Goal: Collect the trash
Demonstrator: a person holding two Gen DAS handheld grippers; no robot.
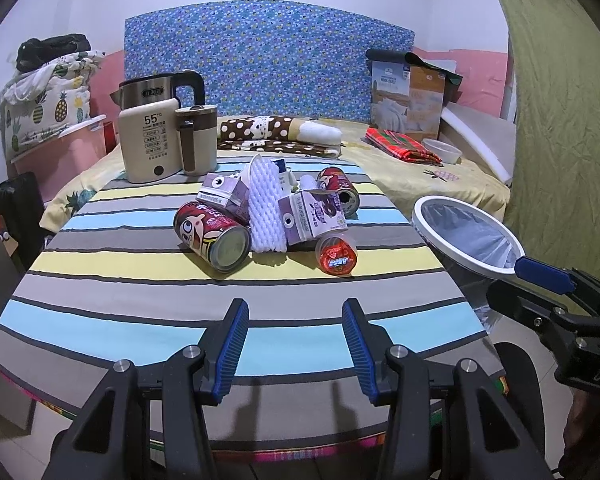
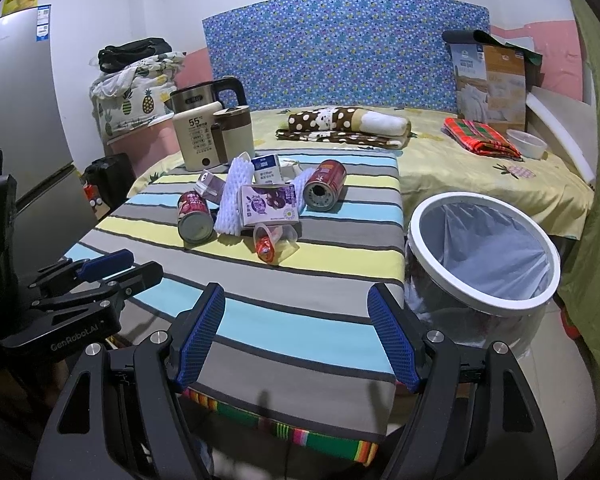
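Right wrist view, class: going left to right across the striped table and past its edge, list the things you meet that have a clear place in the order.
Left claw → near red can → white foam net → purple carton → far red can → white-rimmed bin.

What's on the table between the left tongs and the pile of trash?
Nothing. In the left wrist view, only bare striped tablecloth lies between the open left tongs and the pile of trash.
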